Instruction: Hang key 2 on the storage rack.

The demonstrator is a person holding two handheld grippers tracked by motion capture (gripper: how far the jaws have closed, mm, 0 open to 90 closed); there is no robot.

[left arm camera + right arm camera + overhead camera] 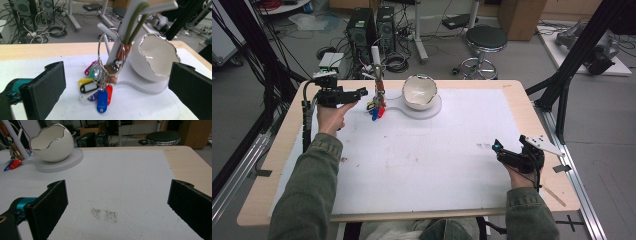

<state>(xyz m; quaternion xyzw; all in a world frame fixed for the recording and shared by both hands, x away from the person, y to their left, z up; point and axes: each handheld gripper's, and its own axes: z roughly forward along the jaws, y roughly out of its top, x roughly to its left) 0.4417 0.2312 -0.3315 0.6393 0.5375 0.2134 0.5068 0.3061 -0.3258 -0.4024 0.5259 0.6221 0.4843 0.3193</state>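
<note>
A bunch of coloured key tags (96, 91) hangs on a metal ring (110, 53) from a peg of a small white stand (377, 75) at the table's far left-middle. Beside it sits a white eggshell-shaped bowl (419, 91) on a round white base (60, 162). My left gripper (362, 93) is open, level with the stand and just left of the key tags (377, 111), with nothing between its jaws. My right gripper (498, 148) is open near the table's right front, over the bare white mat (427, 155).
The wooden table edge (282, 150) frames the mat. Dark specks (105, 215) mark the mat in front of the right gripper. Beyond the table stand computer towers (362, 27), cables, a black stool (484, 40) and black frame posts (572, 60).
</note>
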